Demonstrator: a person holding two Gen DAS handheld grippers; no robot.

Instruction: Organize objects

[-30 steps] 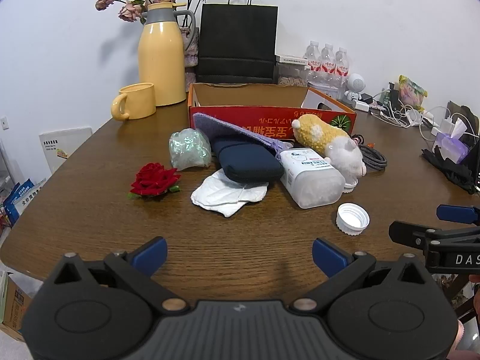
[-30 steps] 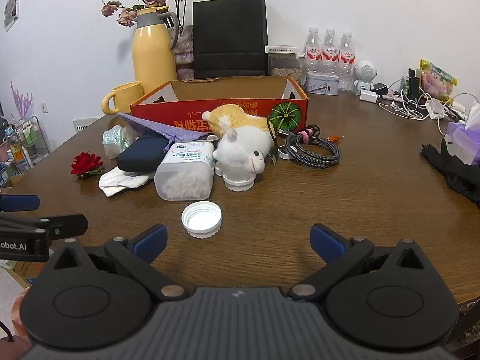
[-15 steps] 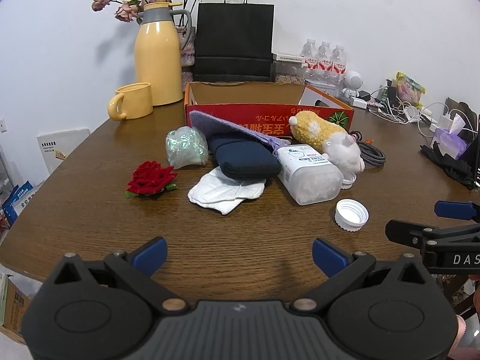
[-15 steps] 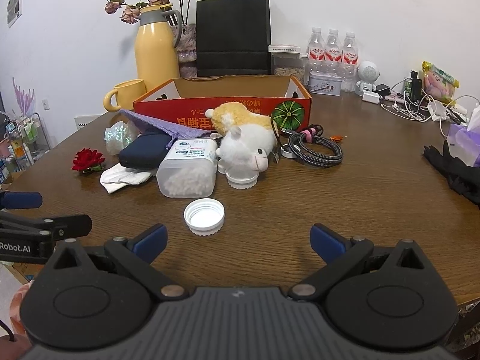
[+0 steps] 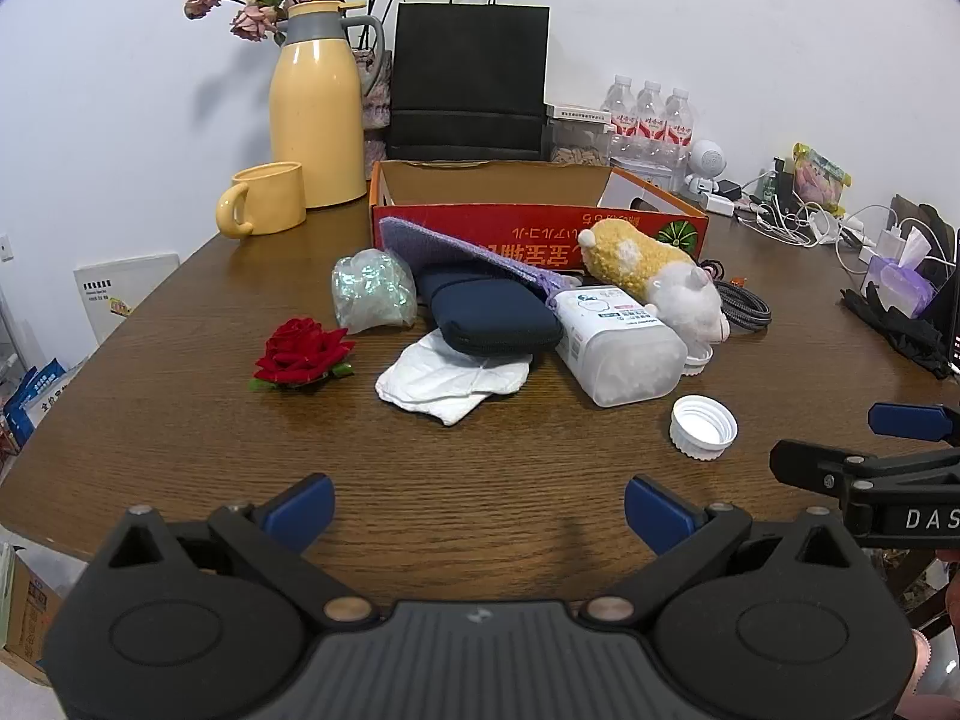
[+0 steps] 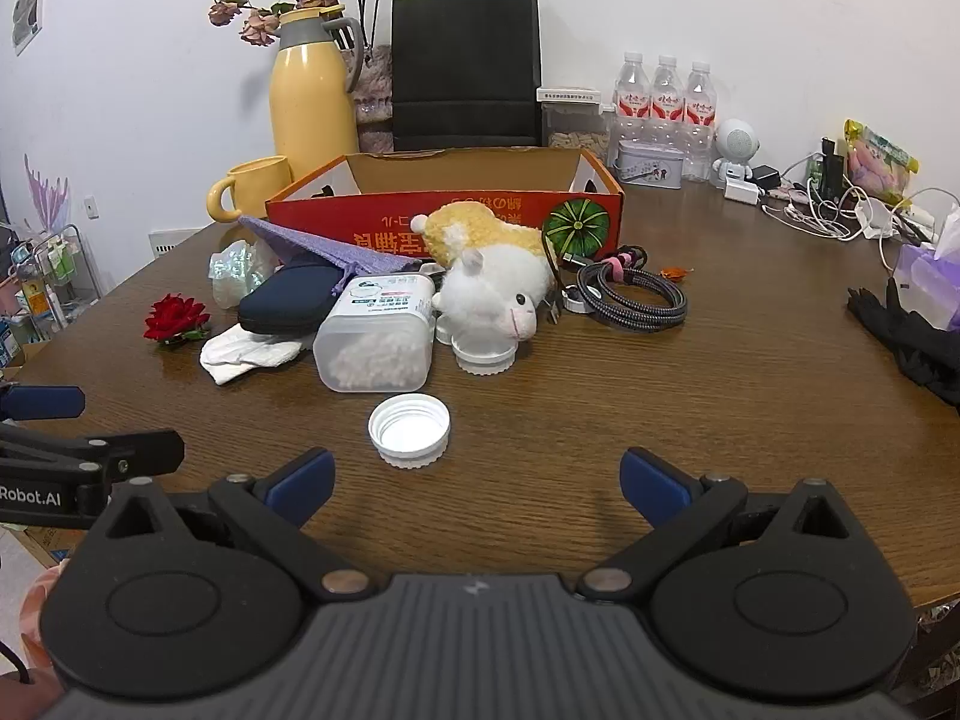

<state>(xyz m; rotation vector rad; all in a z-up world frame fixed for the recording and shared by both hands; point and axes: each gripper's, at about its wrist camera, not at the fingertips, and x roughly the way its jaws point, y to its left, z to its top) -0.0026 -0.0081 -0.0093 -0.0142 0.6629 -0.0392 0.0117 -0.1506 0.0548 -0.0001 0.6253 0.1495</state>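
Currently, items sit clustered mid-table in front of red cardboard box [image 5: 540, 228]: clear plastic jar [image 5: 618, 348] on its side, its white lid [image 6: 409, 429] loose nearer the camera, plush toy [image 6: 492, 276] touching jar, navy pouch [image 5: 492, 315] over white cloth [image 5: 447, 381], red rose [image 5: 303, 354] apart to the left. Left gripper [image 5: 478, 507] & right gripper [image 6: 477, 483]: jaws spread wide, nothing held, both low over wooden table [image 5: 480, 480] edge. Coiled cable [image 6: 630, 297] beside plush.

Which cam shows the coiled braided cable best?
Right wrist: the coiled braided cable lies in full view beside the plush toy, pink tie visible. Left wrist shows only a sliver of it, mostly hidden behind the plush.
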